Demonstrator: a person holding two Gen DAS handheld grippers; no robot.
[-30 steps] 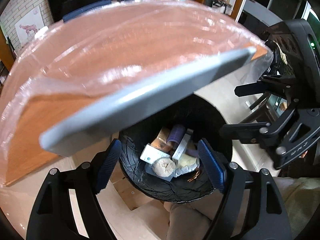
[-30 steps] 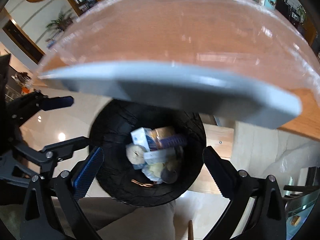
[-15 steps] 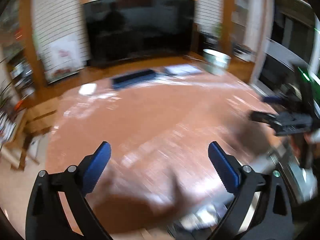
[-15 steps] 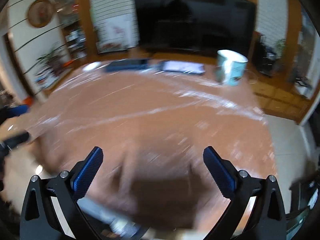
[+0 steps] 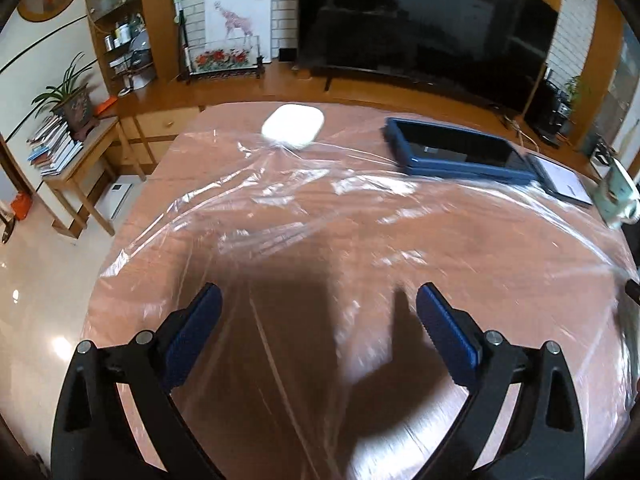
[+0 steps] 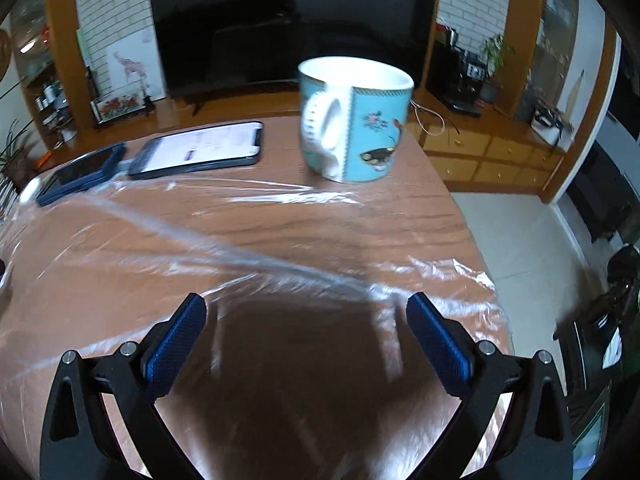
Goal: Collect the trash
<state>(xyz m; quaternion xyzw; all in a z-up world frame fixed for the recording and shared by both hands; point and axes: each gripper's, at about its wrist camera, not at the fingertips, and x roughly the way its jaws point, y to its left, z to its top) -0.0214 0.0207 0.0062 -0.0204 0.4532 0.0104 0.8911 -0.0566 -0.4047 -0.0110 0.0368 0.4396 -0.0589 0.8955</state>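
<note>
A wooden table [image 5: 304, 240] [image 6: 280, 236] lies under a crinkled clear plastic sheet [image 5: 280, 216] [image 6: 256, 264]. My left gripper [image 5: 318, 320] hovers open over the sheet near the table's front, nothing between its blue pads. My right gripper [image 6: 306, 330] is open too, above the sheet's right part, and holds nothing. No loose trash shows on the table in either view. The trash bin is out of sight.
At the far side lie a white case [image 5: 293, 125], a blue-cased phone [image 5: 456, 154] [image 6: 80, 174] and a lit phone [image 6: 200, 154] [image 5: 562, 178]. A turquoise mug [image 6: 356, 118] [image 5: 616, 196] stands at the right. Behind are a TV [image 5: 420, 20] and cabinets.
Both grippers swung up from over the black bin of trash beneath the table edge to above the tabletop. The left jaws stand wider than one second ago.
</note>
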